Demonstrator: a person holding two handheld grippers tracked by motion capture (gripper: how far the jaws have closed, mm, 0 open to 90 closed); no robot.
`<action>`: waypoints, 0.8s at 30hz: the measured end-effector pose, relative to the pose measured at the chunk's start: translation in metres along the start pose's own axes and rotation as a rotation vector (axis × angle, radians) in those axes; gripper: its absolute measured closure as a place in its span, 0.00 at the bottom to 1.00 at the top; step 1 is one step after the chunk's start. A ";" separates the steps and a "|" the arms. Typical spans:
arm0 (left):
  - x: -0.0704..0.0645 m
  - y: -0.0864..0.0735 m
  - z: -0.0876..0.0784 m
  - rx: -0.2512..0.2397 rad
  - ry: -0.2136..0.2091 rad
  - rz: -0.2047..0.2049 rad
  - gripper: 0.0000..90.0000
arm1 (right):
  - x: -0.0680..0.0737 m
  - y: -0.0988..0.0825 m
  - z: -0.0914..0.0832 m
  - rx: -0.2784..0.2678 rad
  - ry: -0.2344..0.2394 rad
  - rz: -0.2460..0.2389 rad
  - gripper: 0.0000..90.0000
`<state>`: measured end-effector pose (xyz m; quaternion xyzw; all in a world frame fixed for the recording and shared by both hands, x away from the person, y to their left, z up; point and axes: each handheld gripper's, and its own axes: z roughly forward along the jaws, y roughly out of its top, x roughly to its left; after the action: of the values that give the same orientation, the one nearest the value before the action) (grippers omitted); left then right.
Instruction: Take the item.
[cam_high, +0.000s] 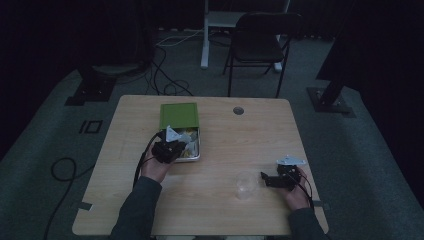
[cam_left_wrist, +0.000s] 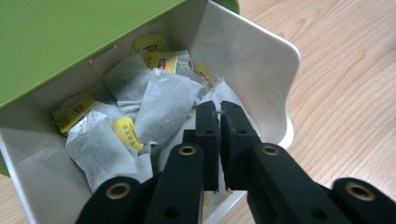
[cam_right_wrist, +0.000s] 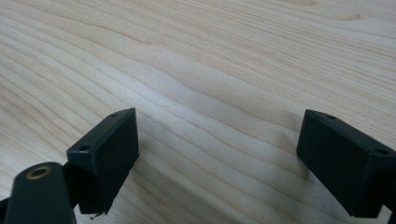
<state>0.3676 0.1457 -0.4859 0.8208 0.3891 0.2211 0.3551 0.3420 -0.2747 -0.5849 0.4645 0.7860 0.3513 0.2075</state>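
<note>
A white box (cam_high: 198, 150) holds several tea bags (cam_left_wrist: 163, 105), some with yellow tags. Its green lid (cam_high: 178, 116) stands half slid back over the far end (cam_left_wrist: 70, 37). My left gripper (cam_high: 172, 145) reaches down into the box. Its jaws (cam_left_wrist: 219, 106) stand almost together with a thin slit between the pads. The white corner of a tea bag (cam_left_wrist: 219, 91) peaks right at the tips, and I cannot tell whether it touches them. My right gripper (cam_high: 263, 177) rests low at the front right, open over bare wood (cam_right_wrist: 217, 140). A clear plastic cup (cam_high: 246, 184) stands just left of it.
The wooden table (cam_high: 225, 135) has a round cable hole (cam_high: 238, 110) at the back. Behind the table a dark folding chair (cam_high: 260, 45) stands on the floor, and cables (cam_high: 165, 80) lie at the back left.
</note>
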 end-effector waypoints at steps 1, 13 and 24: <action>0.000 -0.001 0.001 0.003 0.003 0.000 0.95 | 0.000 0.000 0.000 0.000 0.000 0.000 0.14; -0.002 -0.006 0.008 0.026 0.001 0.013 0.89 | 0.000 0.000 0.000 0.001 0.000 0.001 0.14; -0.002 -0.003 0.011 0.035 0.014 0.020 1.00 | 0.000 0.000 0.000 0.001 0.002 -0.001 0.14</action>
<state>0.3723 0.1412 -0.4955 0.8292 0.3870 0.2237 0.3356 0.3418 -0.2746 -0.5848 0.4639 0.7866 0.3512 0.2067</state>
